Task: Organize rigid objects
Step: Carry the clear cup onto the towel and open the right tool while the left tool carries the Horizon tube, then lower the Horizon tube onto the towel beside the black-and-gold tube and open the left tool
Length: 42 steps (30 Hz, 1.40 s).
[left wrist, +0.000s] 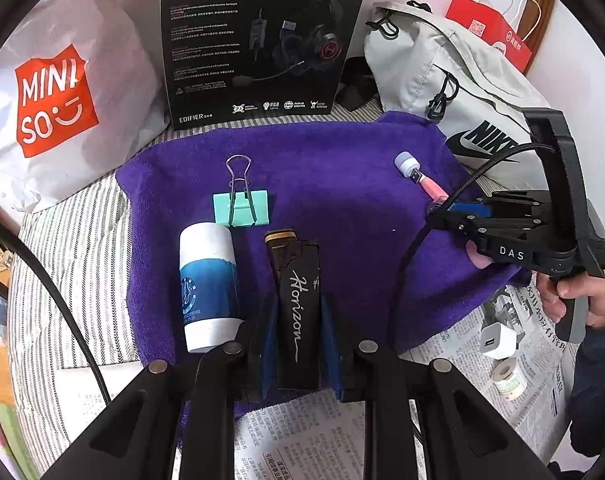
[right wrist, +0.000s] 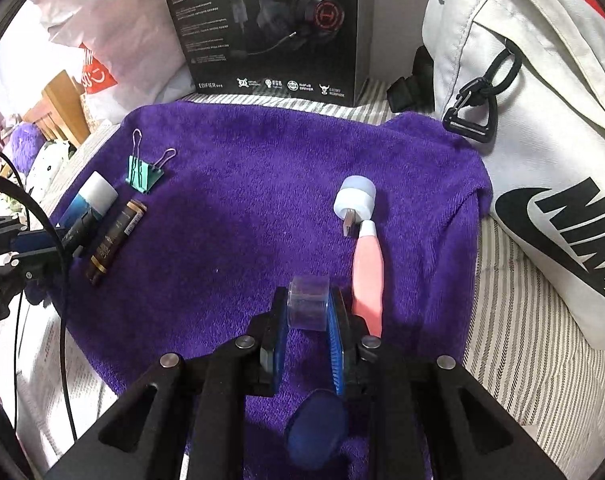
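A purple towel (left wrist: 342, 184) carries the objects. My left gripper (left wrist: 296, 304) is shut on a slim black "Horizon" box (left wrist: 292, 260) lying on the towel. Left of the box lies a white-and-blue bottle (left wrist: 208, 284), with a green binder clip (left wrist: 240, 208) beyond it. In the right wrist view my right gripper (right wrist: 308, 300) is shut on a small clear plastic roll (right wrist: 308, 286), low over the towel (right wrist: 242, 200). Just right of it lie a pink tube (right wrist: 367, 276) and a white USB plug light (right wrist: 354, 198). The right gripper (left wrist: 438, 210) also shows in the left wrist view.
A black headset box (left wrist: 262, 40) stands behind the towel, a white Miniso bag (left wrist: 58, 100) at back left, a grey Nike bag (left wrist: 454, 80) at right. On the newspaper (left wrist: 542, 360) at front right lie a white charger (left wrist: 498, 340) and a small roll (left wrist: 510, 380).
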Each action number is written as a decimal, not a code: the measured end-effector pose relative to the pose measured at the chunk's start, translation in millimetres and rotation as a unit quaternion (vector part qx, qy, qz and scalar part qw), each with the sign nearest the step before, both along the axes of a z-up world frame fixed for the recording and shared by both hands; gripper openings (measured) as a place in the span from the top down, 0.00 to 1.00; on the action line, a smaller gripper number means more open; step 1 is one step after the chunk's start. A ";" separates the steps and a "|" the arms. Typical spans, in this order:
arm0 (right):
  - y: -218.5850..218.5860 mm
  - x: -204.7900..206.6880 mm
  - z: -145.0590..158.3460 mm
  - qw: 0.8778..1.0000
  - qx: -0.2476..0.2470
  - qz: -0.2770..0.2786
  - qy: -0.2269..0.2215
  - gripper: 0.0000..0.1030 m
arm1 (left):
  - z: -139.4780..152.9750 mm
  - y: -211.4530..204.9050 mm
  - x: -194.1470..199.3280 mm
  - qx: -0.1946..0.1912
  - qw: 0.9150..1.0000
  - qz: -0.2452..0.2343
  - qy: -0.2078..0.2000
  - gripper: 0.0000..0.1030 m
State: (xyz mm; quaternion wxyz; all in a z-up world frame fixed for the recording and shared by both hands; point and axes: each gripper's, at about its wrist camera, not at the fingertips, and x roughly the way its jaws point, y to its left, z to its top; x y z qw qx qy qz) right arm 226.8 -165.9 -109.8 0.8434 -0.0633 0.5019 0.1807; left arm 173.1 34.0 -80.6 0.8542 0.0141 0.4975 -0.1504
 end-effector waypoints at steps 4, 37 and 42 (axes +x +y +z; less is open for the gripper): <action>0.9 -2.0 0.8 1.000 -0.008 0.003 0.000 0.75 | -0.9 -0.2 0.3 0.001 1.000 0.000 0.001 0.80; -45.2 -41.5 39.4 0.998 0.009 -0.036 -0.043 0.66 | -28.5 -37.3 45.2 0.018 0.999 -0.021 0.031 0.80; -46.2 -52.8 42.1 0.998 0.012 -0.034 -0.048 0.66 | -30.7 -40.8 40.8 0.028 0.999 -0.021 0.025 0.80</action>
